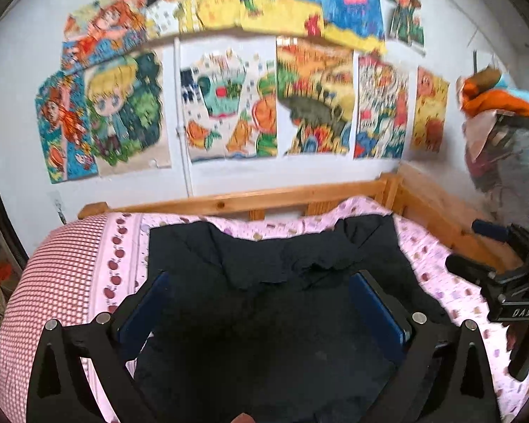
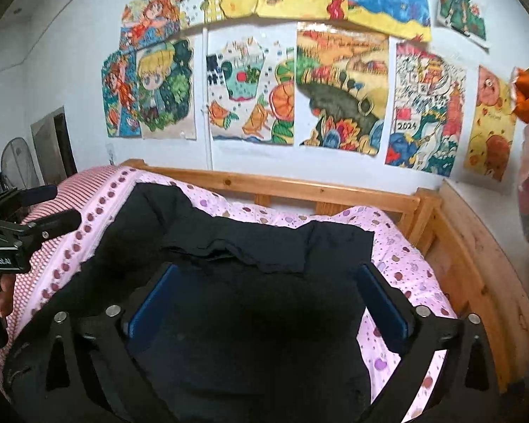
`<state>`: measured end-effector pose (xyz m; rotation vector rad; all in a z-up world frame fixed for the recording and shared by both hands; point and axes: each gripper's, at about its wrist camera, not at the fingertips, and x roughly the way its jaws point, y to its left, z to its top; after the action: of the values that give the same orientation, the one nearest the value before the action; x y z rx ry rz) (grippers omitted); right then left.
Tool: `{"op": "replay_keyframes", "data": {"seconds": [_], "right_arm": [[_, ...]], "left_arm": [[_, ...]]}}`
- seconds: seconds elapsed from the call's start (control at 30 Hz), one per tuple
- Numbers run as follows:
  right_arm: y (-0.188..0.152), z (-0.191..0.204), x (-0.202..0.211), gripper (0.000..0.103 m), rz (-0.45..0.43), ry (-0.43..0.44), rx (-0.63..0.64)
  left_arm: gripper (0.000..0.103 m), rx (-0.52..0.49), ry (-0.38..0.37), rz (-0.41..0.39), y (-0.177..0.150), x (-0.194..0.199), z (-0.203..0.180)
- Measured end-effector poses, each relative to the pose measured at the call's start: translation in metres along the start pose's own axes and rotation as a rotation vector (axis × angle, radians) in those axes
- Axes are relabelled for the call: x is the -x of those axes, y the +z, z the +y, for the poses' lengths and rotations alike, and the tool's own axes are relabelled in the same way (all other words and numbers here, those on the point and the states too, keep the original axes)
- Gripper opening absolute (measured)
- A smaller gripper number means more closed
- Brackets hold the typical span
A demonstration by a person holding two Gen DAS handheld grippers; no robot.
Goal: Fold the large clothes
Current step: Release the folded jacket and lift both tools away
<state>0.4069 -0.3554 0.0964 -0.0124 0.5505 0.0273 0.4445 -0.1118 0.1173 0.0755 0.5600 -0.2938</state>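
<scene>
A large black garment (image 1: 264, 282) lies spread on the pink patterned bed sheet (image 1: 437, 275); part of it is folded over, with a ragged edge across the middle. It also fills the right wrist view (image 2: 250, 282). My left gripper (image 1: 261, 282) is open above the garment, its blue pads (image 1: 377, 303) wide apart and empty. My right gripper (image 2: 268, 275) is open and empty above the garment's right part. The right gripper shows at the right edge of the left wrist view (image 1: 476, 246). The left gripper shows at the left edge of the right wrist view (image 2: 58, 204).
A wooden bed frame (image 2: 299, 188) runs along the far side and right. A red checked pillow (image 1: 49, 282) lies at the left. Colourful drawings (image 2: 338, 88) cover the white wall. Bags and orange cloth (image 1: 500, 105) hang at the right.
</scene>
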Motion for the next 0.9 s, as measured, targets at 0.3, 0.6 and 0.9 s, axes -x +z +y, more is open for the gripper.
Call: {"op": "replay_keyframes", "data": {"seconds": [0.3,0.6,0.9], "right_arm": [[-0.011,0.026,0.080,0.100,-0.063,0.018,0.023],[-0.045,0.043,0.140,0.100,-0.081,0.039,0.030],[-0.080,0.061,0.188,0.100,-0.102,0.054,0.059]], "left_arm": [[0.103,-0.035,0.009,-0.069,-0.012,0.084,-0.003],[0.103,-0.034,0.005,-0.084,-0.053,0.146,0.001],[0.103,-0.076,0.017,-0.095,-0.086,0.193,-0.005]]}}
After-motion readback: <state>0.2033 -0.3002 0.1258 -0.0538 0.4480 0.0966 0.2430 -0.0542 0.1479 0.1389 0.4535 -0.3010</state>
